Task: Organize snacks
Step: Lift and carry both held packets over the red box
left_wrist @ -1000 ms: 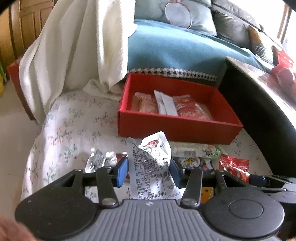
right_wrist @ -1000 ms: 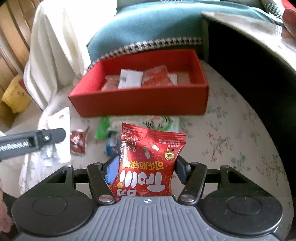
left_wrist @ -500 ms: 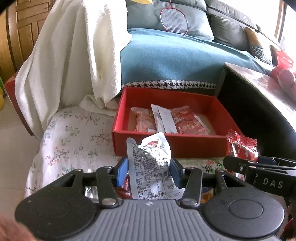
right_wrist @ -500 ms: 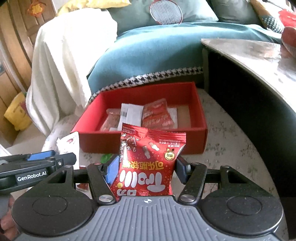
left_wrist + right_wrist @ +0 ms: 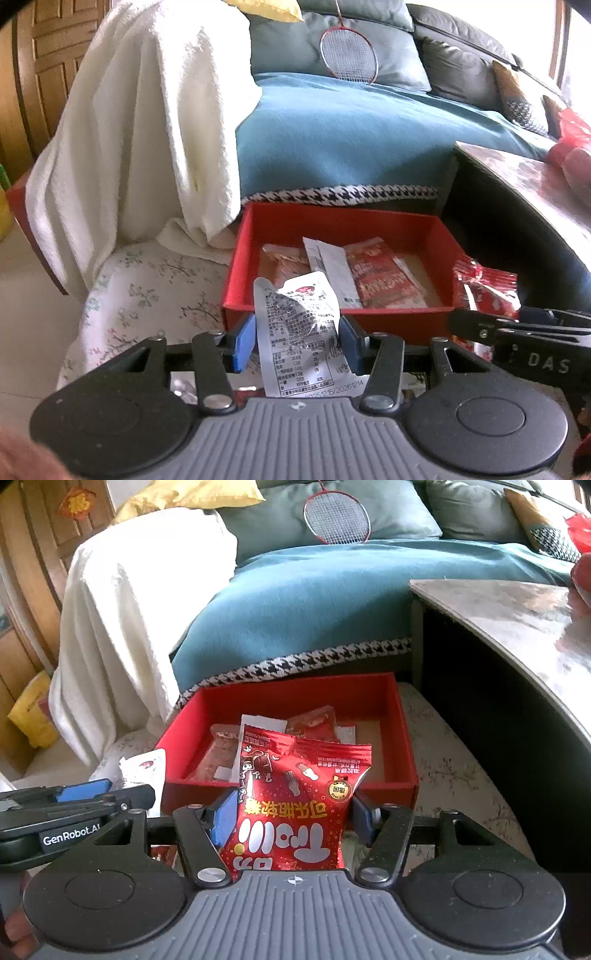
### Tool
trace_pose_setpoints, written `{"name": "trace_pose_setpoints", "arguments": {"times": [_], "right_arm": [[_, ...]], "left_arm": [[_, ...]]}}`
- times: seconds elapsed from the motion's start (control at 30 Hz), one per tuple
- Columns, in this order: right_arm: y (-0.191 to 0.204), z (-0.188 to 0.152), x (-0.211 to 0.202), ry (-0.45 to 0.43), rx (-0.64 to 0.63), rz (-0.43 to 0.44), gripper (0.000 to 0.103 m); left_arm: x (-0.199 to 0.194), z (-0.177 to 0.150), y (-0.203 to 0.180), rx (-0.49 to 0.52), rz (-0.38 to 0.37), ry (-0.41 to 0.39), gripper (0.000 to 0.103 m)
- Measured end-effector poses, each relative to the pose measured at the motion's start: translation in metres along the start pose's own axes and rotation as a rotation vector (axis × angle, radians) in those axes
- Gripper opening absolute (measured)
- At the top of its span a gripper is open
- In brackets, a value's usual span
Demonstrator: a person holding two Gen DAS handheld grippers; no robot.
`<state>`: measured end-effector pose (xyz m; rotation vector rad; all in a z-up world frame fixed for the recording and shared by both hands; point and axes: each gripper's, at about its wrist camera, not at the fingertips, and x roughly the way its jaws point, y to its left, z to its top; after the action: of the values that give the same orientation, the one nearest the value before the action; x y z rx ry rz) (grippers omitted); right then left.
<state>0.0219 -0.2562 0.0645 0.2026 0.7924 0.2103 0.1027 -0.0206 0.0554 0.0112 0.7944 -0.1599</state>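
Observation:
My left gripper is shut on a silver-white snack packet and holds it just in front of the near wall of the red box. My right gripper is shut on a red candy bag, held up before the same red box. The box holds several red and white snack packets. The red bag and the right gripper show at the right of the left wrist view. The left gripper with its white packet shows at the left of the right wrist view.
The box sits on a floral-covered stool. A dark table with a marble top stands close on the right. A sofa with a teal blanket and a white towel is behind. Loose snacks lie under the left gripper.
Both grippers have risen and moved forward toward the red box with their packets still held. The loose snacks on the stool have dropped out of sight below them.

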Motion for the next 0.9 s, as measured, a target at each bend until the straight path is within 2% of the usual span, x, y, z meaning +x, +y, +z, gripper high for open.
{"name": "trace_pose_setpoints", "arguments": {"times": [0.13,0.3,0.47,0.57,0.9], "right_arm": [[-0.001,0.009,-0.005,-0.015,0.003,0.003,0.069],[-0.005,0.023,-0.005,-0.045,0.010,-0.011,0.069],[-0.004,0.040,0.009,-0.051,-0.009,-0.021,0.069],[-0.004,0.044,0.025,-0.037,-0.018,-0.024,0.069],[-0.006,0.047,0.064,0.014,-0.041,-0.019,0.069]], "left_arm": [[-0.002,0.010,0.001,0.001,0.032,-0.014,0.042],[0.001,0.028,-0.005,0.015,0.012,-0.046,0.042],[0.017,0.047,-0.007,0.006,-0.008,-0.053,0.042],[0.025,0.051,-0.007,0.031,0.012,-0.065,0.042],[0.073,0.050,-0.010,0.017,0.001,0.008,0.042]]}}
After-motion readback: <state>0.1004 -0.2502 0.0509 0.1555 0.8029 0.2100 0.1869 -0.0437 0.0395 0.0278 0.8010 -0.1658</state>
